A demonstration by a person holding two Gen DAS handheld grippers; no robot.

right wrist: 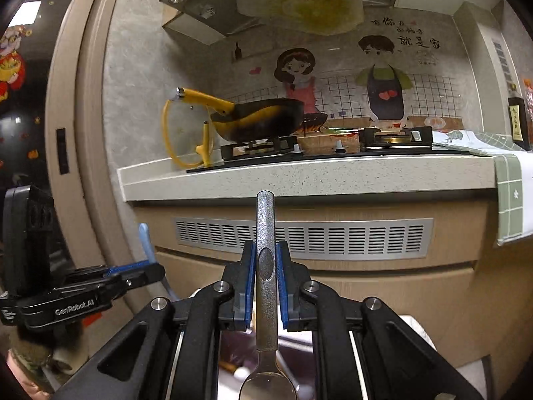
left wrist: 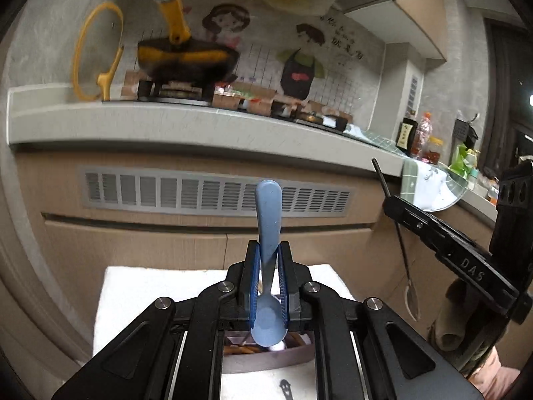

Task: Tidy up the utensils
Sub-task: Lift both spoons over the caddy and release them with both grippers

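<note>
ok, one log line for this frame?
left gripper: shut on blue spoon | right gripper: shut on metal spoon | both handle-forward, facing counter

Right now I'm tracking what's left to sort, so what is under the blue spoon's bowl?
Under the blue spoon, held in the left hand-held gripper, a brownish tray shows with blurred utensils inside. The gripper's frame covers most of it, so I cannot count or name them.
</note>
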